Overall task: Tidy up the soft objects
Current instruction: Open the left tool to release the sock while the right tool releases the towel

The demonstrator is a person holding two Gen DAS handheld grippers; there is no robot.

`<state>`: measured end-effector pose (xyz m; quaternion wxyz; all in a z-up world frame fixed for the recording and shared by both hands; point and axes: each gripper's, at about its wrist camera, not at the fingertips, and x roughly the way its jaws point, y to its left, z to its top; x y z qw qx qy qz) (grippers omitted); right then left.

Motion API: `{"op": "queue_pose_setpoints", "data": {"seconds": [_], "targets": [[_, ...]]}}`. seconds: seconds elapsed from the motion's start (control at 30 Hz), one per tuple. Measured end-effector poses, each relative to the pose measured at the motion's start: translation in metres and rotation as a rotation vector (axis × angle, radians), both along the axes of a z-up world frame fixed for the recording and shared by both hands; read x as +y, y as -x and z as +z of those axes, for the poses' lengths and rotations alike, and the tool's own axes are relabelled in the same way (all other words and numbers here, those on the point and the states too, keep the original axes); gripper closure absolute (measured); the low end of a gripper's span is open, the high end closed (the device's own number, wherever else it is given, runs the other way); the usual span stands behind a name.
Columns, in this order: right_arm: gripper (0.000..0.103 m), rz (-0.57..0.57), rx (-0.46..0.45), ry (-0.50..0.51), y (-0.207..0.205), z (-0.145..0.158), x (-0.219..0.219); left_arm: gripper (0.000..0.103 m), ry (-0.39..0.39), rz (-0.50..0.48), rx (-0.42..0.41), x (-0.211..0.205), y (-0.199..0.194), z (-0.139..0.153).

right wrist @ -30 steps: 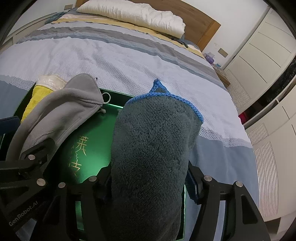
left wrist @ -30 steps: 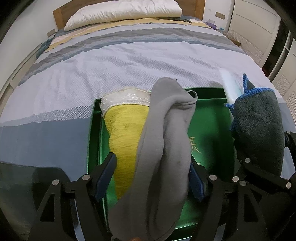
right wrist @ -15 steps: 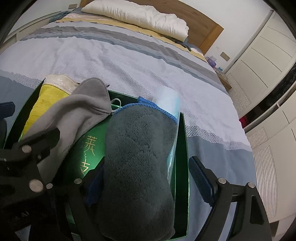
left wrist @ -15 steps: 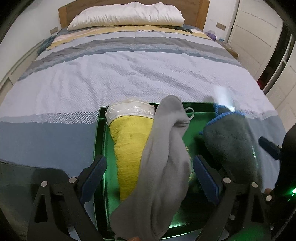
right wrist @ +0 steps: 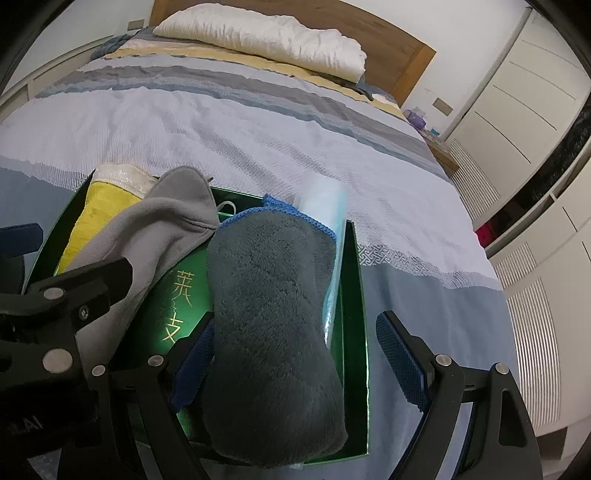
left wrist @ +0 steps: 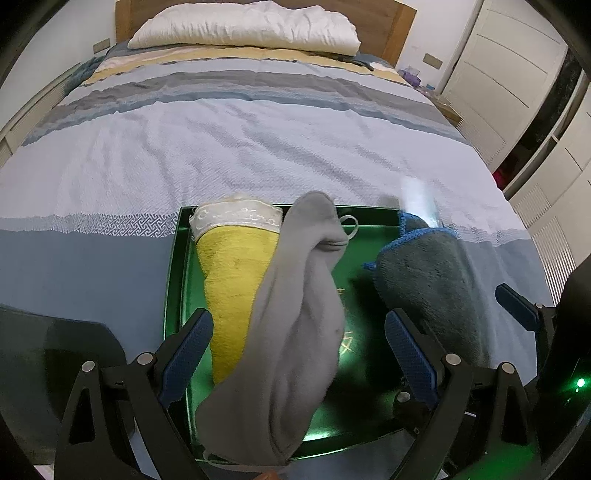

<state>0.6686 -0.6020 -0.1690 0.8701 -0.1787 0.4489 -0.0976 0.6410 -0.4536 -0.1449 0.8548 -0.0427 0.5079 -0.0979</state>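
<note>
A green tray (left wrist: 173,280) lies on the bed. In it, left to right, rest a yellow towel roll (left wrist: 232,266) with a white lace end, a grey fleece cloth (left wrist: 295,314) and a dark grey towel (left wrist: 428,280) edged in blue. My left gripper (left wrist: 299,350) is open around the grey cloth, its pads clear of it. In the right wrist view my right gripper (right wrist: 297,363) is open astride the dark towel (right wrist: 269,295), which lies by the tray's right wall (right wrist: 354,277). A pale blue packet (right wrist: 325,206) sits beside that towel.
The striped bedspread (left wrist: 258,147) stretches beyond the tray to a white pillow (left wrist: 243,26) and a wooden headboard (right wrist: 391,48). White wardrobe doors (left wrist: 509,74) line the right side. A small nightstand (right wrist: 439,147) stands by the bed's far right corner.
Both grippers have gone from shut on their cloths to open. The grey cloth and the dark towel have dropped and now lie in the tray.
</note>
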Motion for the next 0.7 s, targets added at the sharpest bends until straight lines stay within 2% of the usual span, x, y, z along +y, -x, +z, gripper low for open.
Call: {"op": "queue_pose_setpoints", "data": {"seconds": [0.7], "targets": [[0.015,-0.031,-0.042,-0.004,0.028,0.027,-0.008,0.012,0.025,-0.033,-0.078,-0.013,0.016,0.024]]}}
